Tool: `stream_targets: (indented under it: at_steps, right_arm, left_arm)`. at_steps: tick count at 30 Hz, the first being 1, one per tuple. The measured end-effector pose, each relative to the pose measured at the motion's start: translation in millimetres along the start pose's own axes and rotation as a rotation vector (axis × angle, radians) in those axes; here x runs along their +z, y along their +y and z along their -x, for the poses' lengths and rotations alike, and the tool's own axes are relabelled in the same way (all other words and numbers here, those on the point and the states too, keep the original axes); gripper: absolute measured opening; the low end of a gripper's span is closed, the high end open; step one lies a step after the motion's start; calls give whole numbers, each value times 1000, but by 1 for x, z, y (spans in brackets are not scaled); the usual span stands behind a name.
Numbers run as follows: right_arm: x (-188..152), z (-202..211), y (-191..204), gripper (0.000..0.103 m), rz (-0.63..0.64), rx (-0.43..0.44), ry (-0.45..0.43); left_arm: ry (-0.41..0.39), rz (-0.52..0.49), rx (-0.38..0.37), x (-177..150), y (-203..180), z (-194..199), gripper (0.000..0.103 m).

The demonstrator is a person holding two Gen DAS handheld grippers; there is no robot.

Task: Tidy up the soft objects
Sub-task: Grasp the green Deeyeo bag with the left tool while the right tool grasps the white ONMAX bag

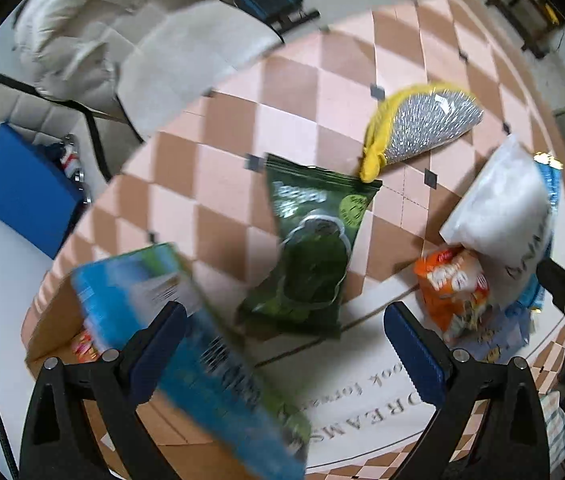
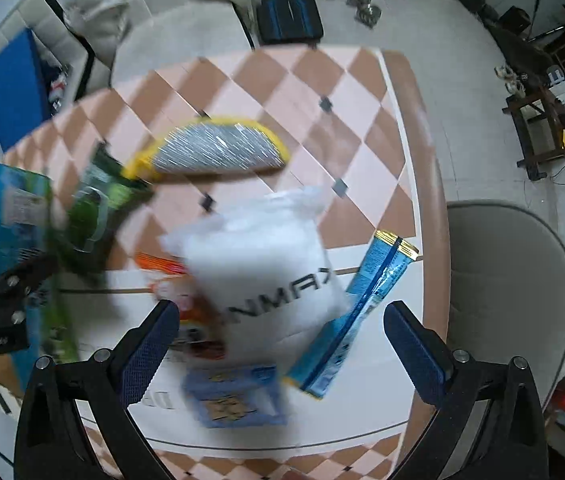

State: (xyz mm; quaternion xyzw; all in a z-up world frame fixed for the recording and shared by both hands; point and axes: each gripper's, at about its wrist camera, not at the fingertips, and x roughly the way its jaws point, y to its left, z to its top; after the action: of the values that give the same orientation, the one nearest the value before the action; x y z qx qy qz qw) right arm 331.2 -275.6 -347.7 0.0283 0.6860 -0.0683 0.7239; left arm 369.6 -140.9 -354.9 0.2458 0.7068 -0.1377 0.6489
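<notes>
Both sets of fingers are spread wide and empty. Ahead of the right gripper [image 2: 280,330], a white bag [image 2: 266,256] lies on the table [image 2: 362,92], long axis apparently running away from the fingers. The left gripper [image 1: 282,334] faces a green pouch [image 1: 314,248]; a silver-yellow pouch [image 1: 422,128] lies farther off.

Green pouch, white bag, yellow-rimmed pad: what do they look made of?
Green pouch: glossy plastic film, going by the highlights and the crimped top edge.
White bag: translucent plastic film over soft white filling, possibly cotton; the surface is wrinkled and puffy.
Yellow-rimmed pad: face looks like silvery metallic mesh that glints, border like yellow fabric; motion blur leaves this open.
</notes>
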Motion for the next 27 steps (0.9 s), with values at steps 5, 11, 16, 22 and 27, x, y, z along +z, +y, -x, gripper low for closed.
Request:
stream_targets:
  at_steps: [5,11,16,22,27]
  right_arm:
    - [6,-35,-1,103,27,21,33]
    - [12,-67,2,103,101,43,91]
    - [14,-83,-7,93,46,75,124]
    - [7,-84,-41,87,-178,143,133]
    - [7,-88,-41,92,-135,124,157]
  left_arm:
    - [55,4,-11,18,-5,-30,101]
    - [95,29,-39,29,-2,-54,101]
    - [147,145,-135,24,11,-74,50]
    - [169,365,-308,14,47,-86,50]
    - [159,319,-264,20,44,-90,50]
